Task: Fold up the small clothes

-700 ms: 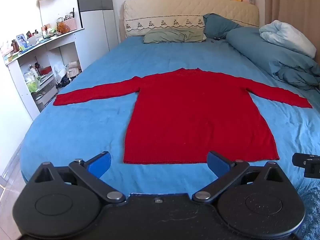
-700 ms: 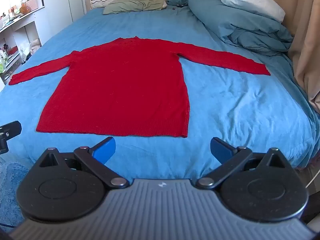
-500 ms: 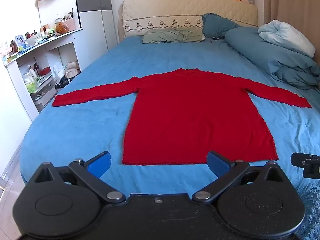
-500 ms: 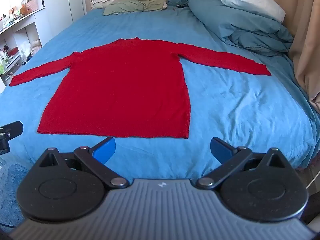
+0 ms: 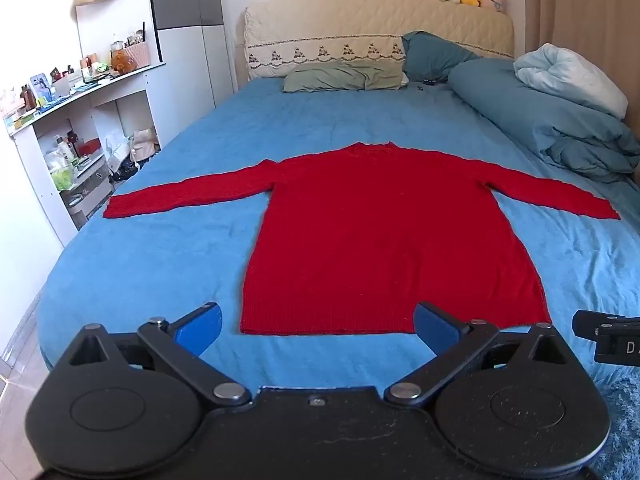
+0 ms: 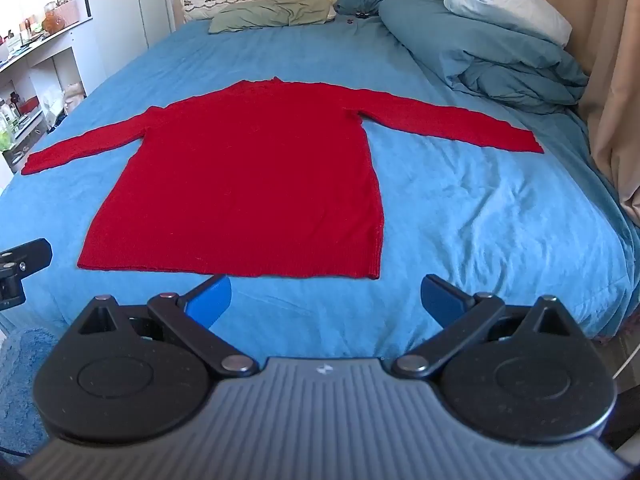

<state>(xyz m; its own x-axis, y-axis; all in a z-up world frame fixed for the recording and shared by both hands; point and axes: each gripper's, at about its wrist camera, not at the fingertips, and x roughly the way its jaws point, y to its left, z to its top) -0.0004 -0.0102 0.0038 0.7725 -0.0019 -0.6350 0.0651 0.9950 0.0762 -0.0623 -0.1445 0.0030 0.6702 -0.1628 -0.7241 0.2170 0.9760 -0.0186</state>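
Both views are drifting only slightly since the earlier frames, edging nearer the hem. From the left wrist, the left gripper [image 5: 318,322] is hovering with jaws spread wide and empty, just short of the red knitted long-sleeved sweater [image 5: 384,240] lying flat on the blue-sheeted bed [image 5: 168,264]. From the right wrist, the right gripper [image 6: 326,296] is likewise gaping, empty. Pinching sheet along with knit would be dragging both, I judge.
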